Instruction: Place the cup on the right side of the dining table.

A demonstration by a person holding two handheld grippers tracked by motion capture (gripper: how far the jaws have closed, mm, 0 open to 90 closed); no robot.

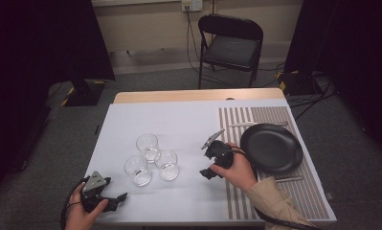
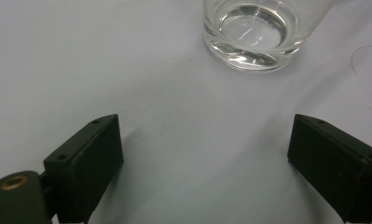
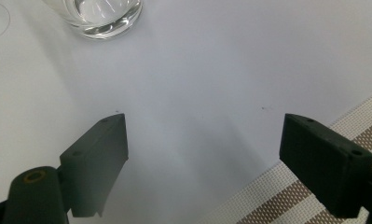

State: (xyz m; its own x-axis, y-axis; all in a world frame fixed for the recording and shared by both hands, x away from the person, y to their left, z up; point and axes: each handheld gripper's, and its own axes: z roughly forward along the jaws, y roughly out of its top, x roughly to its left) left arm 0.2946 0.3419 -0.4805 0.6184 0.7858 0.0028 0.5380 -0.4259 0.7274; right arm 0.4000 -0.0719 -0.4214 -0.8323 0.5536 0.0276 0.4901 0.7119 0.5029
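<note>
Three clear glasses stand close together on the white table: one at the back [image 1: 147, 145], one front left [image 1: 137, 169] and one front right [image 1: 167, 164]. My left gripper [image 1: 117, 200] rests near the table's front left edge, open and empty; its own view shows a glass base [image 2: 251, 35] ahead of its wide-apart jaws. To the right of the glasses my right gripper [image 1: 208, 162] is held open and empty. In its view a glass base [image 3: 102, 16] sits at the upper left, and the striped placemat [image 3: 286, 196] lies at the lower right.
A black plate [image 1: 271, 147] lies on the striped placemat [image 1: 275, 120] at the table's right, with a piece of cutlery behind it [image 1: 255, 124] and another in front [image 1: 289, 179]. A black folding chair [image 1: 230, 48] stands beyond the table's far edge.
</note>
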